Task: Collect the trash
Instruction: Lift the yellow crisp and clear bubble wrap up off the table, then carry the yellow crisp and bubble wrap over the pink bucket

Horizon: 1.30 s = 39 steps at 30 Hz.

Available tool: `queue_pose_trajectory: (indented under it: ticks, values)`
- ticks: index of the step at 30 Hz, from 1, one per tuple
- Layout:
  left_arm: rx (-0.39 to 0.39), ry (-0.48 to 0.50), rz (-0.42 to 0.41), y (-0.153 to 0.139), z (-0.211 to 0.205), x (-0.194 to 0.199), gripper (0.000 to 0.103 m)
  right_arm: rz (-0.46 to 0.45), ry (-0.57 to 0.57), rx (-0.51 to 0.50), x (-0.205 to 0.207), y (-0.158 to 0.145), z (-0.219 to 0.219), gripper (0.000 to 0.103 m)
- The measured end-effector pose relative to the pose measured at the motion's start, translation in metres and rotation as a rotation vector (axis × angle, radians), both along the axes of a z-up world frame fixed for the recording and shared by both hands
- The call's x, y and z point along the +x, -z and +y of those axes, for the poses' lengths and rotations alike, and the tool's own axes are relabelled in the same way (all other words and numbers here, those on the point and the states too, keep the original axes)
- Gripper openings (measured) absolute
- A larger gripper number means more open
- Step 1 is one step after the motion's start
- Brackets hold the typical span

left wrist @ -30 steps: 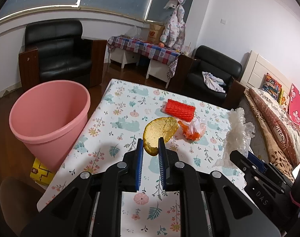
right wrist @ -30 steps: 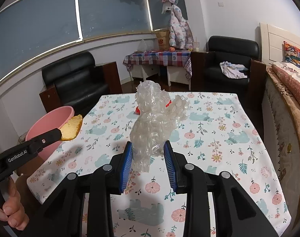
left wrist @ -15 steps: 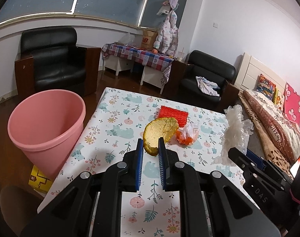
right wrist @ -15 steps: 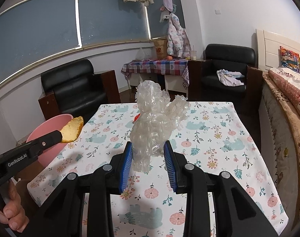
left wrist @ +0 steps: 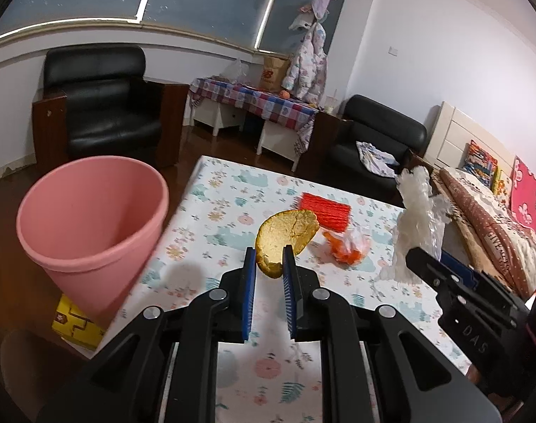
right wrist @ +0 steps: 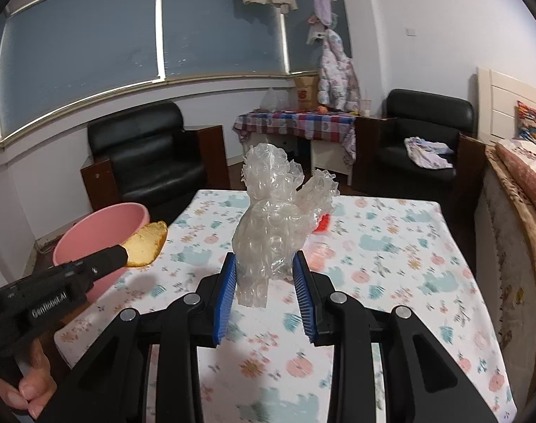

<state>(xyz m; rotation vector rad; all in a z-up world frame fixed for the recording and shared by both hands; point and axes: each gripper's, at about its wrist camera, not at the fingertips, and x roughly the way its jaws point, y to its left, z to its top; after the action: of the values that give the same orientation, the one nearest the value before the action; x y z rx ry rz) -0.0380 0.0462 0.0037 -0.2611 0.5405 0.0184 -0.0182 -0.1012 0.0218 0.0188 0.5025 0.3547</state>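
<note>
I'm working in a bedroom-like room over a table [left wrist: 211, 208] spread with a flowered cloth.

The risks come first. My left gripper [left wrist: 269, 264] grips the peel [left wrist: 285, 234] only by its lower tip, so most of it stands free above the jaws; a quick swing toward the bin [left wrist: 91, 225] could, I judge, let it pivot out and land on the cloth or the floor. The bin sits off the table's edge, down and to the left of my left jaws, so a short release would miss the rim. The plastic [right wrist: 275, 222] in my right gripper [right wrist: 266, 275] is light and springy; loosely pinched film like that may slip or snag on a pad when I let go.

Left jaws: narrow, closed on the peel, both blue pads against it, carried above the cloth. Right jaws: moderately apart, pressing the crumpled clear plastic from both sides, its bulk rising above the pads, also clear of the table.

Beyond my left jaws, a red mesh piece [left wrist: 326, 208] lies ahead and slightly right, and an orange-and-white wrapper [left wrist: 347, 248] just right of the peel; both lie on the cloth, uncollected. From the right view, the bin is far left, behind the left gripper.
</note>
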Motion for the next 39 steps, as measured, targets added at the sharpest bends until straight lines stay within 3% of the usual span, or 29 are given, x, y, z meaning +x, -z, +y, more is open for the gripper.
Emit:
queue_pose_trajectory:
  ticks: [14,25,39]
  values:
    - [0.048,-0.221,-0.023,-0.006,0.075,0.004,0.014,0.058,-0.191,-0.013,0.041,-0.012,0.099,0.032]
    - [0.034,-0.364,0.005,0.001,0.158,-0.003,0.014,0.118,-0.347,-0.042,0.066,-0.003,0.197,0.032]
    - [0.005,-0.413,0.106,0.019,0.194,0.009,0.014,0.238,-0.47,-0.077,0.091,0.03,0.262,0.034]
